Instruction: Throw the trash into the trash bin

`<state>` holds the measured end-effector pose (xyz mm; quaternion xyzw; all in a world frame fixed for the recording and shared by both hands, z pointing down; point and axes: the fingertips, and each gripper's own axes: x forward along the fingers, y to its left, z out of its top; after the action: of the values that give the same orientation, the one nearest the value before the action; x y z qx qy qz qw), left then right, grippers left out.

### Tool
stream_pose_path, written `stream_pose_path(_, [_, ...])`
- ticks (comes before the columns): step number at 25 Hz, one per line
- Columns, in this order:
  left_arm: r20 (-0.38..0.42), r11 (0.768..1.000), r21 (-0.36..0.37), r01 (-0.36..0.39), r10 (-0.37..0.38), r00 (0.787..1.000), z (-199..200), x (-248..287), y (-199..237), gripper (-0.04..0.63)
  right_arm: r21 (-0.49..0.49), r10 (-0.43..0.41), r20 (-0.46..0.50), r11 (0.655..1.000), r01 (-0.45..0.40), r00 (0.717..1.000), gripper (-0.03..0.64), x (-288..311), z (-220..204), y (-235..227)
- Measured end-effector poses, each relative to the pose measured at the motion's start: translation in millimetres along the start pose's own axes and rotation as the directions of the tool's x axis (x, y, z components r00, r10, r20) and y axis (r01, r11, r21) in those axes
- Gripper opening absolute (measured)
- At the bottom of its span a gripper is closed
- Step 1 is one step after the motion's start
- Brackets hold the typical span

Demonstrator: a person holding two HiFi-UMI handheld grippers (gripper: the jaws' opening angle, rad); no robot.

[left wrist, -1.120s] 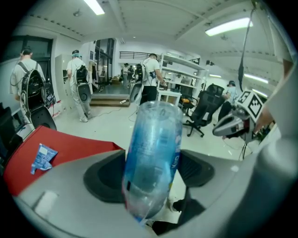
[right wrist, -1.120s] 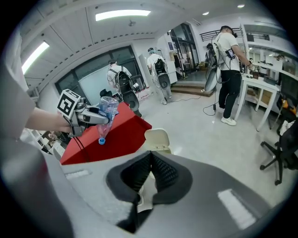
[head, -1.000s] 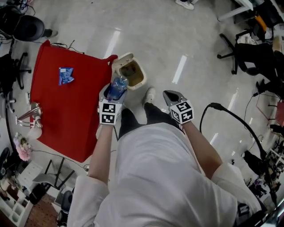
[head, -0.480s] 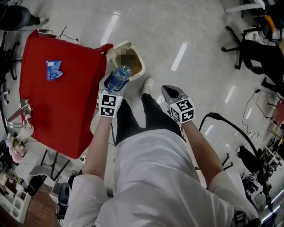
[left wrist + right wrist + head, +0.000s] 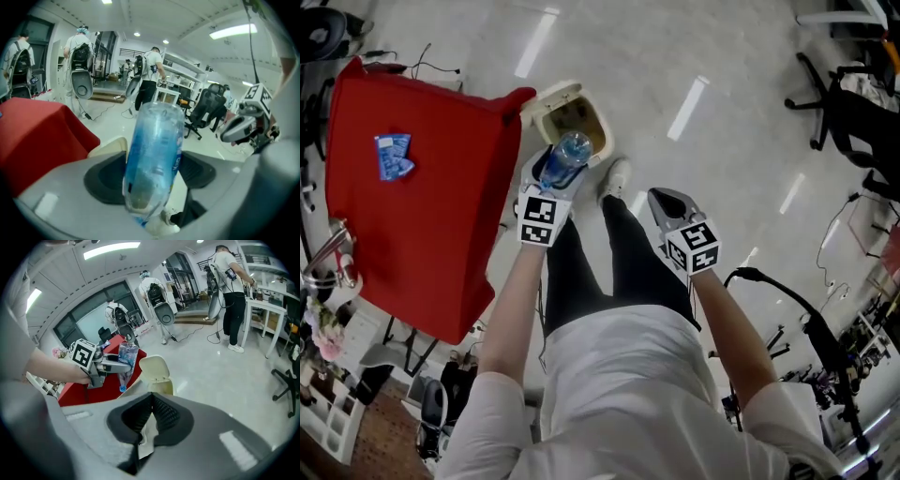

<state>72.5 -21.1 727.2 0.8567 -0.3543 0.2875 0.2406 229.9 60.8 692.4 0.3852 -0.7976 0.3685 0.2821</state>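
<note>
Head view: the left gripper [image 5: 551, 176] clamps a clear plastic water bottle [image 5: 568, 156]. Over the last second the bottle has shifted from beside the red tablecloth [image 5: 412, 206] to line up with the open trash bin [image 5: 602, 141], and it now hangs at the bin's near rim. The right gripper [image 5: 668, 202] hangs beside the leg. A blue packet [image 5: 392, 156] lies on the cloth.

Left gripper view: the jaws pinch the bottle's body, with the bin's lid showing just behind.

Right gripper view: the jaws are pressed together on nothing.

The drop looks close, though the bottle probably needs a little more forward reach first.
</note>
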Motion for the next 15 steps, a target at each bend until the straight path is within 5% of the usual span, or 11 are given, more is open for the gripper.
stream_pose_path(6, [0.006,0.999,-0.03,0.01,-0.01,1.0,-26,47,17,0.359,0.011,0.011,-0.01,1.0,-0.011,1.0,0.002,27,-14,-10])
stream_pose_path(15, [0.047,0.984,-0.174,-0.028,0.037,0.998,-74,110,53,0.359,0.021,0.034,-0.065,0.999,-0.033,0.997,0.0,83,-64,-29])
